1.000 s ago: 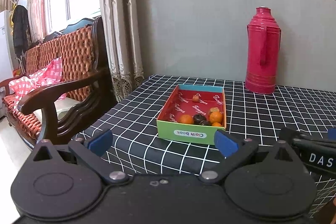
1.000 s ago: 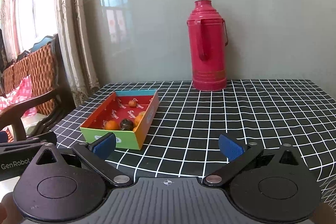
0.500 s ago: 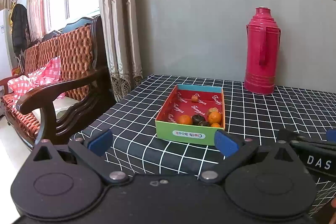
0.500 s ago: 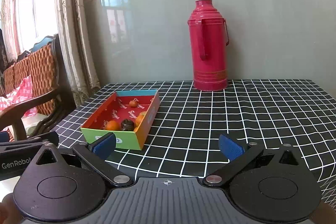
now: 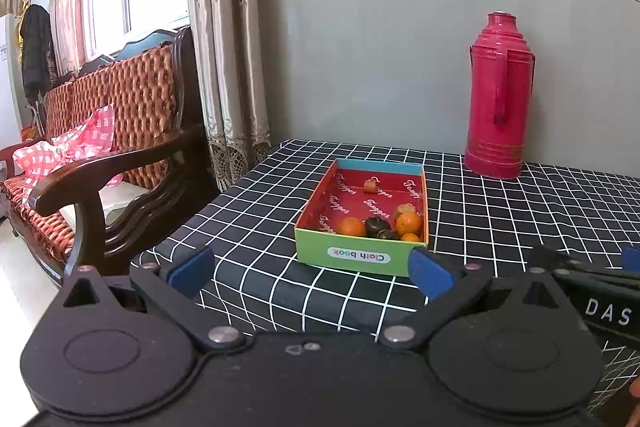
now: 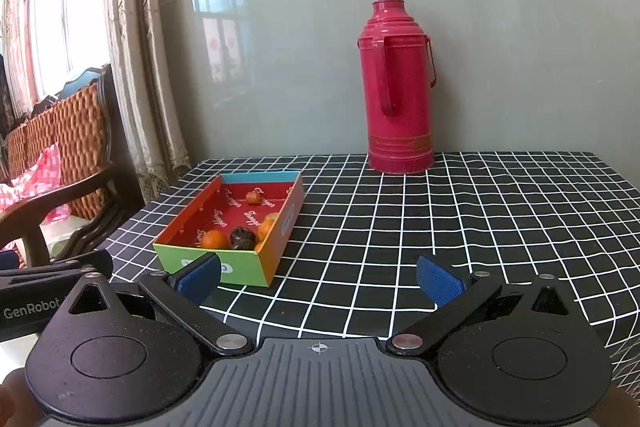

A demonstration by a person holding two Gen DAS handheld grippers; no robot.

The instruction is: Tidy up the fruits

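Tabletop [image 6: 440,227] covered in a black cloth with a white grid. Toward its left edge, an open cardboard box [image 6: 248,267] with green front wall and red floor; well apart, upright by the back wall, a red thermos [image 6: 400,87].

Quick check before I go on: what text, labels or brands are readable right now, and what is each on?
"Cloth book": label, upside down, on the box near wall.
"DAS", cut off: right claw body.
"GenRobot": left claw body.
White script on the box's red floor: too small to read reliably.
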